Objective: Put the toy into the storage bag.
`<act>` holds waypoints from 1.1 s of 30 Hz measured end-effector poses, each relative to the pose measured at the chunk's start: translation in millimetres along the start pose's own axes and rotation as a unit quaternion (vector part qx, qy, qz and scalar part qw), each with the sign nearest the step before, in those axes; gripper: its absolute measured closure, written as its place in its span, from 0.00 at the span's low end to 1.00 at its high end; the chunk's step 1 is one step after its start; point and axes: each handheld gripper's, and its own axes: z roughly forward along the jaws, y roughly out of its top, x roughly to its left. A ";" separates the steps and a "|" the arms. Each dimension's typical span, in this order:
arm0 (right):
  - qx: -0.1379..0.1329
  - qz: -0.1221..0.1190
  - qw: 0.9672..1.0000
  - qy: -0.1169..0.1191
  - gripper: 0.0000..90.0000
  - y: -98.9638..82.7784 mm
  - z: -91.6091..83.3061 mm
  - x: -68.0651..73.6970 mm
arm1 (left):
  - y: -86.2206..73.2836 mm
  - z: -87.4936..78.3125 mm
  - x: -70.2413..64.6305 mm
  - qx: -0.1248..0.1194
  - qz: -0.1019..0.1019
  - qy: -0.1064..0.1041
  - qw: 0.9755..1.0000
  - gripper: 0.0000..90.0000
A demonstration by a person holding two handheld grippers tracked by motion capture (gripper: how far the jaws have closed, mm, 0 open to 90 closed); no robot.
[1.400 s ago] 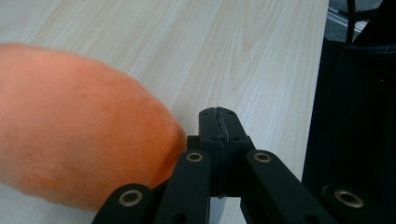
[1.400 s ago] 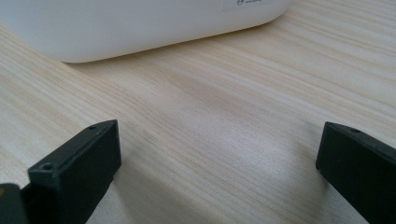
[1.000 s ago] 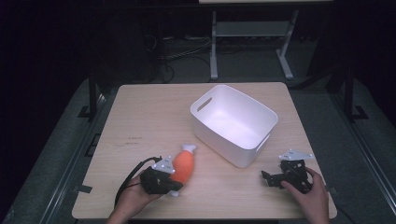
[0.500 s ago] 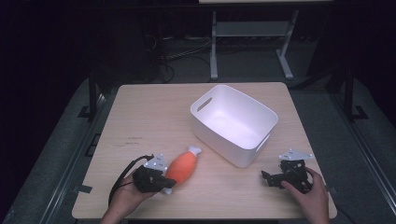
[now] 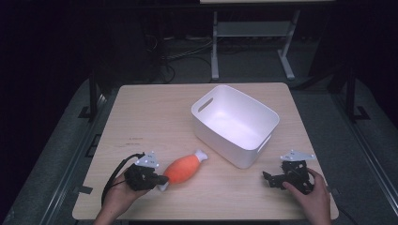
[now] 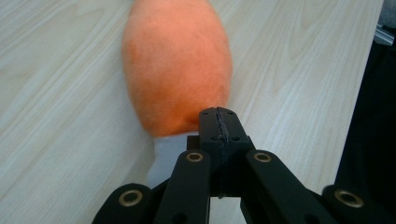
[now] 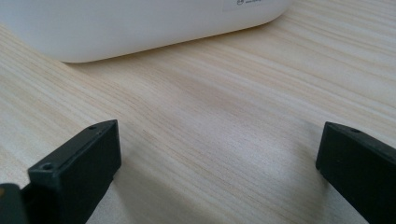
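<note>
Pushing or nudging appears to be the step in hand. High view: the left claw (image 5: 159,179), at the lower left of the frame, has its jaws closed and empty, their tip touching the near white end of the orange plush toy (image 5: 184,168). The toy lies on the desk (image 5: 155,117) at lower centre, its small white tip pointing toward the white bin (image 5: 234,124), near it but not touching. The right claw (image 5: 270,179) rests at the lower right, just beside the bin's near corner. The bin stands upright at centre right, and its inside looks empty.

Left gripper view: the closed jaws meet at the centre of the frame, pressed against the toy's (image 6: 177,65) rounded orange end where it joins a white part; nothing is clamped between them. To do this step well, the tip should likely stay on the toy's long axis, since an off-centre push would roll or swing the soft body aside; to lift it, the jaws must first spread around the body.

Right gripper view: the two jaws stand wide apart at the lower corners, with bare desk (image 7: 210,130) between them, holding nothing. The bin's outer wall (image 7: 140,28) runs across the top of the frame.
</note>
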 end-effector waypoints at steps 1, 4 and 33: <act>0.000 0.000 1.000 0.000 0.00 0.0 0.0 0.0 | -0.8 -1.9 1.7 0.002 0.001 0.002 1.000 1.00; 0.000 0.000 1.000 0.000 0.00 0.0 0.0 0.0 | -1.5 -3.7 2.7 0.000 -0.001 0.005 1.000 1.00; 0.000 0.000 1.000 0.000 0.00 0.0 0.0 0.0 | 34.4 -8.9 6.9 0.007 -0.026 0.046 0.999 0.19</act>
